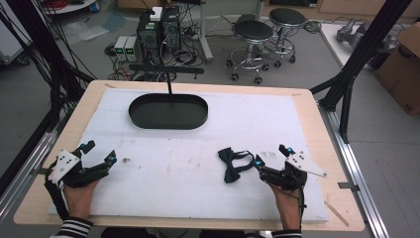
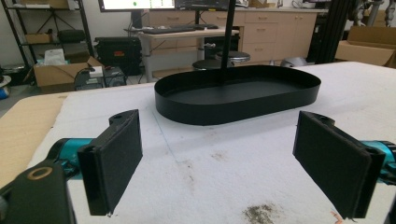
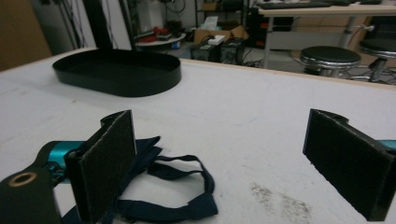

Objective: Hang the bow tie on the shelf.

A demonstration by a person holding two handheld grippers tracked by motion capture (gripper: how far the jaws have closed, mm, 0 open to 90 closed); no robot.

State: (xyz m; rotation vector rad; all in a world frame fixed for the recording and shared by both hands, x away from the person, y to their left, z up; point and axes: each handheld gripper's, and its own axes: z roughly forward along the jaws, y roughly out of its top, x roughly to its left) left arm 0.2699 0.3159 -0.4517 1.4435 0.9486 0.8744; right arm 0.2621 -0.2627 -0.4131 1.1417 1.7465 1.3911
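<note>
Overhead, wooden bench point(image 1: 34, 188) w/ white padded mat point(image 1: 198, 168) over most of top. Black oval tray point(image 1: 168, 111) toward far side, centre-left, standing empty on mat; thin black pole rising at its far rim.

Left claw point(image 1: 98, 151) near front-left corner of mat, held in a hand point(image 1: 79, 196) w/ striped sleeve; jaws spread wide apart, nothing between them. In left gripper view, two black padded jaws apart over bare mat, tray point(image 2: 238, 95) straight ahead, small dark stains on mat close by.

Right claw point(image 1: 271, 157) at front-right, held in other hand point(image 1: 288, 201); jaws apart too, gripping nothing. Dark navy bow tie point(image 1: 231, 163) w/ looped strap lying flat on mat just left of right claw, strap end touching or nearly touching nearer jaw, can't tell which. In right gripper view, bow tie point(image 3: 163, 186) beside and partly behind left-hand jaw, not clamped; tray point(image 3: 116, 71) farther off, upper left.

Beyond bench: two round stools point(image 1: 253, 44), PC boxes w/ cables on floor, cardboard box point(image 1: 403, 69) at right.
</note>
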